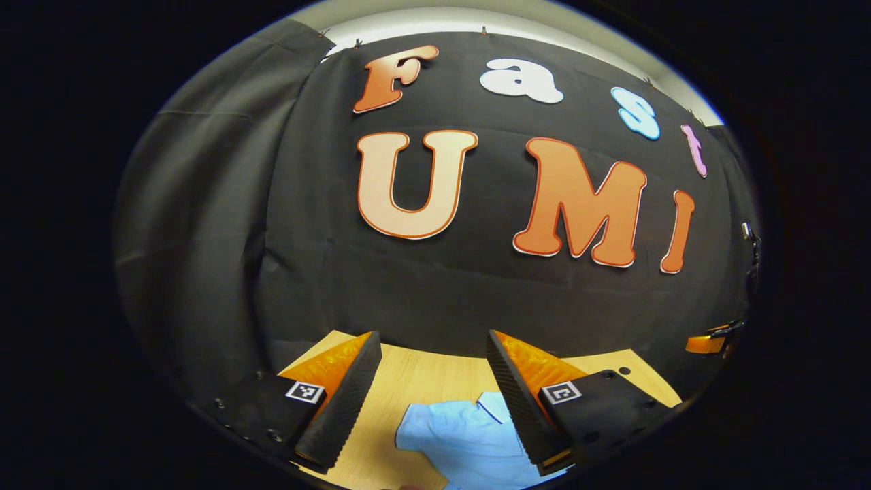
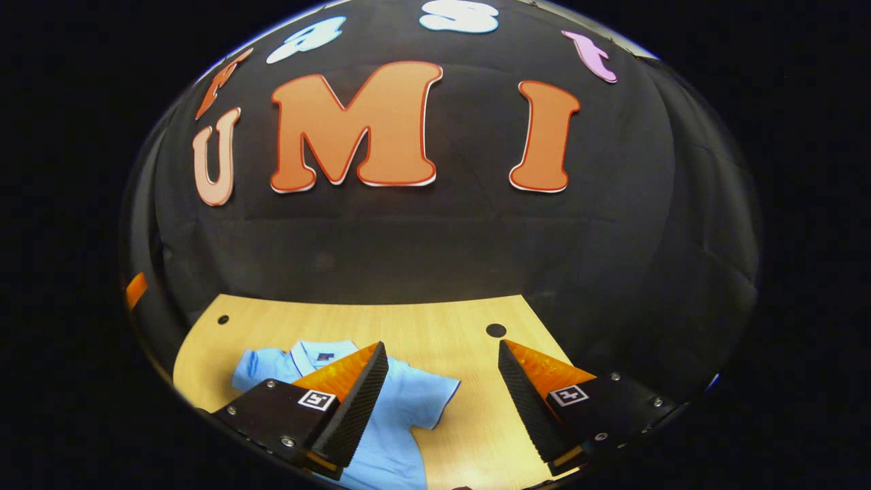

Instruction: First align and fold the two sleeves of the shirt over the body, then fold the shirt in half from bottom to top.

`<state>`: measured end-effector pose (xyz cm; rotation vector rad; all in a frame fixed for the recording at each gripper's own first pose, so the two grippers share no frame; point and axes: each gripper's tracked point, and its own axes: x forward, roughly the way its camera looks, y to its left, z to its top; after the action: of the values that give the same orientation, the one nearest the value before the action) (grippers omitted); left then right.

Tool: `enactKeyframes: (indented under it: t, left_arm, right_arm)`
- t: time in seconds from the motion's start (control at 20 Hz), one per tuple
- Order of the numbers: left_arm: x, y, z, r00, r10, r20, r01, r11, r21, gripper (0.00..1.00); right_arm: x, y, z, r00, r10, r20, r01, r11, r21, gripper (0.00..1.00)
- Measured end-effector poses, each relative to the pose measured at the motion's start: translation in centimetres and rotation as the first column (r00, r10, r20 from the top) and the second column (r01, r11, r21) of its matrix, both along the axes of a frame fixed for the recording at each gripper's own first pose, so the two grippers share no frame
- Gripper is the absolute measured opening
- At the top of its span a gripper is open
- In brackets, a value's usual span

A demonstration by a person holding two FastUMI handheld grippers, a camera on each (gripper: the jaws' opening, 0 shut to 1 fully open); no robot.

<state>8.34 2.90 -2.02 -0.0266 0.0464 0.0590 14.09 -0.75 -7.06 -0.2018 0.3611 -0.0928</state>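
wooden table (image 2: 435, 327) holds shirt (image 2: 401, 401) beneath both spread grippers.

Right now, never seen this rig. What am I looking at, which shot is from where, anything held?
No robot arm: a person carries a two-finger gripper in each hand, each with a fisheye camera looking along its own fingers.

In the left gripper view, the left gripper is open above a wooden table, with a light blue shirt below it.

In the right gripper view, the right gripper is open too; the shirt lies flat with both sleeves spread, collar toward the wall. The table has round holes.

Nothing is held; folding hasn't begun.
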Motion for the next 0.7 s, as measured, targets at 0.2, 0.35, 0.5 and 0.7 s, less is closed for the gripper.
enactKeyframes:
  t: [0.2, 0.35, 0.5, 0.7]
  left_arm:
    - [1.5, 1.5, -1.1, 1.0, -0.004, -0.03, 0.004, 1.0, 0.008, 1.0]
    - [2.2, 2.8, -2.1, 0.999, 0.001, -0.051, -0.001, 1.0, -0.002, 1.0]
    - [3.0, 4.7, -3.3, 0.996, 0.027, -0.083, -0.026, 1.0, 0.015, 1.0]
    - [3.7, 6.2, -4.2, 0.993, 0.047, -0.11, -0.045, 0.999, 0.014, 1.0]
  right_arm:
    - [3.2, -1.2, -4.3, 0.989, -0.066, -0.134, 0.061, 0.997, -0.04, 0.99]
    - [5.4, -2.2, -8.2, 0.968, -0.097, -0.23, 0.077, 0.993, -0.094, 0.99]
    - [7.0, -3.8, -12.1, 0.935, -0.147, -0.324, 0.097, 0.982, -0.165, 1.0]
    - [7.6, -3.5, -16.0, 0.887, -0.162, -0.433, 0.107, 0.983, -0.15, 1.0]
